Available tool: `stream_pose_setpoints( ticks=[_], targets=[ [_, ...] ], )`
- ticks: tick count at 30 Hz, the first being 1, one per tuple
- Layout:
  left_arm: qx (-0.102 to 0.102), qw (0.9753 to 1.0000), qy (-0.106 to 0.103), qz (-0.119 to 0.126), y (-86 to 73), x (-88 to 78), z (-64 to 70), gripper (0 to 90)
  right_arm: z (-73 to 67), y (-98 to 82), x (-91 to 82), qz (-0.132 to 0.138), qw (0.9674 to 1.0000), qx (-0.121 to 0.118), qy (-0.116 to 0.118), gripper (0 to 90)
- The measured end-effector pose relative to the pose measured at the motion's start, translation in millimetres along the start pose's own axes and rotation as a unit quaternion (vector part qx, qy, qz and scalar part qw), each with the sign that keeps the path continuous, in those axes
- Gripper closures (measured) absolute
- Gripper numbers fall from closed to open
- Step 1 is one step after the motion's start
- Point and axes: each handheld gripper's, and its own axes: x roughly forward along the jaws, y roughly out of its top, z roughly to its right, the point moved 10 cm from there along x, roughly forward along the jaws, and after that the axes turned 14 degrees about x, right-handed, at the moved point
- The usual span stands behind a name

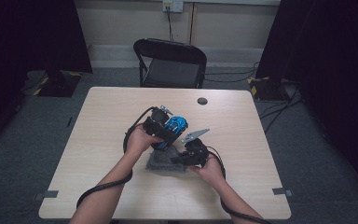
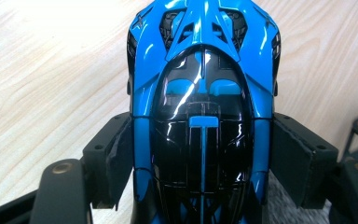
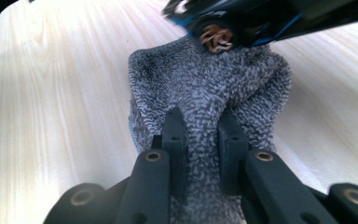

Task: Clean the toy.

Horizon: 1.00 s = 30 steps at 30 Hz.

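From the high view, the left gripper (image 1: 164, 133) is holding a blue toy car (image 1: 175, 125) up over the middle of the table (image 1: 112, 121), and the right gripper (image 1: 189, 156) is sitting just beside it, pinching a grey cloth (image 1: 161, 163) that's lying right under the car. Loads of bare tabletop all round, the edges are well away on every side, and there's a chair (image 1: 172, 63) past the far edge

In the left gripper view the toy car (image 2: 203, 107) is wedged between the two jaws, pads pressing on both of its sides, so the jaws are standing fairly wide but clamped on it. Light wood is showing on either side of the car

In the right gripper view the jaws are squeezed nearly together with a fold of the cloth (image 3: 205, 93) bunched between the pads (image 3: 175, 133). The cloth is lying on the table, its far end is reaching up to the car's underside (image 3: 216, 37), and the tabletop is open left and right of it
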Motion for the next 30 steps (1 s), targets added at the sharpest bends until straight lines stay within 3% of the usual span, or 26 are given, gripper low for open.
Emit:
stream_pose_setpoints(
  ticks=[8,13,24,30],
  targets=[
    [-0.007,0.9999,0.01,0.001,-2.5,-4.6,-10.5,28.0,-9.4,-5.8,0.6,-0.012,0.9998,-0.015,0.008,76.9],
    [-0.008,0.9999,0.015,0.001,-6.4,-9.1,-14.7,28.0,-7.7,-7.5,-5.0,-0.013,0.9997,-0.019,0.004,76.9],
    [-0.018,0.9996,0.017,-0.015,-30.3,-11.8,-22.1,28.0,23.0,-1.6,-35.6,0.018,0.9995,0.012,-0.023,76.8],
    [-0.015,0.9997,0.008,-0.016,-38.6,-10.0,-15.6,28.0,45.5,5.2,-54.6,0.033,0.9976,0.031,-0.052,76.7]
  ],
)
